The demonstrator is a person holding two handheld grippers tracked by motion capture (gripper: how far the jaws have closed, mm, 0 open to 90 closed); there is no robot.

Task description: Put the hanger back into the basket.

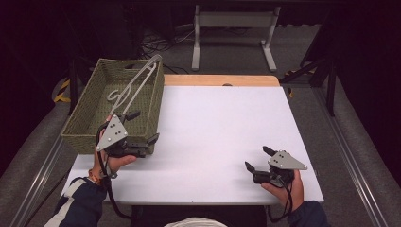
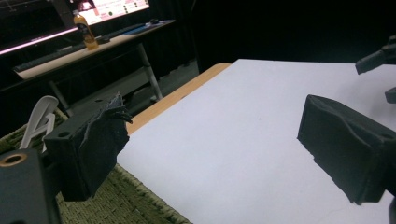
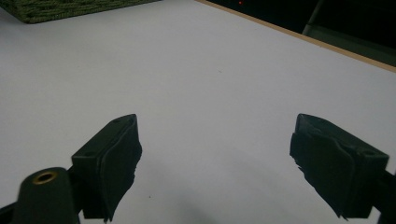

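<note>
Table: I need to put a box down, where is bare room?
The white table top is bare between the green woven basket and the right tool. The left edge is crowded: basket, grey plastic hanger, left tool.

Bright overhead light on the white table (image 1: 222,137); dark, soft-focus, grainy surroundings.

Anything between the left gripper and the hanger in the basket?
Nothing visible. The left gripper is open at the basket's near right corner, one jaw over the rim, and the white hanger lies inside, leaning on the far rim. The right gripper is open across the table.
</note>
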